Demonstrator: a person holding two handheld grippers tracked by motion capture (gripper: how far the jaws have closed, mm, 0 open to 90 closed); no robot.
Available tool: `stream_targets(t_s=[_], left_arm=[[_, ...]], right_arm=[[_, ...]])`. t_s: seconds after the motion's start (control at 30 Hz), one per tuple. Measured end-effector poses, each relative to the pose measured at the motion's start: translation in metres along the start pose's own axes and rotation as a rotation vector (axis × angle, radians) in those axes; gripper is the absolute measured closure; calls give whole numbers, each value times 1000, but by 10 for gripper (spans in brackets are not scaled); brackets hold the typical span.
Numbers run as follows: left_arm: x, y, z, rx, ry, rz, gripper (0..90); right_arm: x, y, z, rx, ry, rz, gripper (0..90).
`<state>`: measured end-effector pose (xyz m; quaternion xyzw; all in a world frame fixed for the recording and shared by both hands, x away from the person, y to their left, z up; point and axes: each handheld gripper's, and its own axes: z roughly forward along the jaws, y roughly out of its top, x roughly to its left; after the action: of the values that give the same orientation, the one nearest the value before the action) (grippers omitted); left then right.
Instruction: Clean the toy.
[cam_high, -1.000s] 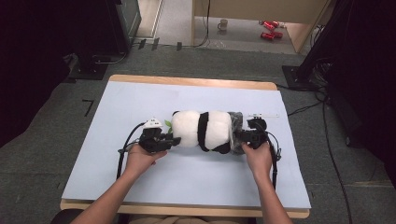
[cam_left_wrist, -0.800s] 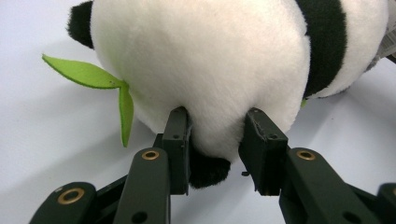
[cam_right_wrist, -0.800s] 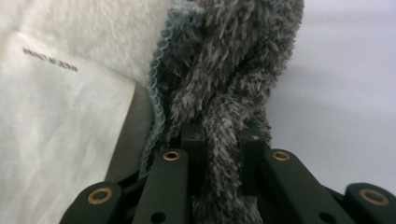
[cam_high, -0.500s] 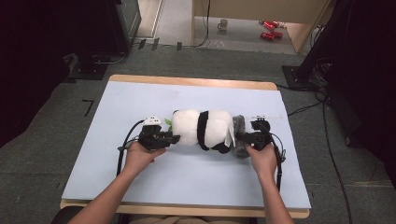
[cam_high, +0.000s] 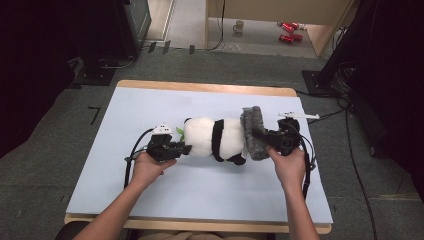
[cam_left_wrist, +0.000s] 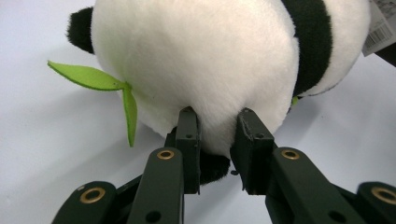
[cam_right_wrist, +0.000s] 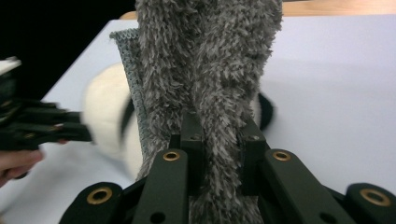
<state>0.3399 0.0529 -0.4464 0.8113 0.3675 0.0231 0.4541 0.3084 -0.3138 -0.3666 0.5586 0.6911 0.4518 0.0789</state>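
Grey cloth (cam_high: 252, 132) lifted by right gripper (cam_high: 265, 134), left gripper (cam_high: 181, 148) jaws closing on panda (cam_high: 214, 137)

My table (cam_high: 150, 110) carries a pale blue top with a bare wooden edge along its far side. A panda (cam_high: 212, 137) plush lies on its side near the middle, resting directly on the top, green leaf (cam_left_wrist: 93, 79) at its head end. The table stands on grey carpet (cam_high: 60, 130).
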Motion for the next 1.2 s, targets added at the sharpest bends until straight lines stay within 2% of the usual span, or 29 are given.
stream_targets(t_s=[0.1, 0.2, 0.27, 0.37, 0.43, 0.53, 0.63, 0.83, 0.9, 1.03, 1.2], left_arm=[[-3, -2, -4, 6, 0, 5, 747], [-6, -4, -9, 3, -1, 7, 751], [-6, -5, -9, 1, 5, 16, 751], [-5, -6, -8, 1, 13, 25, 741], [-4, -7, -8, -10, 12, 37, 713], [-6, -8, -10, -35, 27, 96, 646], [-7, -10, -11, -48, 21, 130, 538], [-4, -12, -12, -59, -23, 111, 406], [-2, -13, -13, -61, -24, 110, 374], [2, -14, -13, -76, -38, 109, 349], [3, -15, -11, -79, -33, 122, 344]], right_arm=[[13, 1, 4, 25, 35, -26, 776], [24, -2, 13, 80, 54, -64, 777], [26, -6, 20, 110, 55, -77, 778], [23, -12, 32, 138, 50, -71, 778], [21, -13, 35, 132, 43, -71, 778], [20, -12, 36, 123, 25, -85, 778], [18, -11, 39, 113, 17, -91, 778], [15, -6, 44, 98, 10, -91, 777], [14, -4, 45, 93, 11, -87, 777], [13, 0, 47, 84, 12, -84, 776], [13, 8, 51, 65, 10, -91, 775]])
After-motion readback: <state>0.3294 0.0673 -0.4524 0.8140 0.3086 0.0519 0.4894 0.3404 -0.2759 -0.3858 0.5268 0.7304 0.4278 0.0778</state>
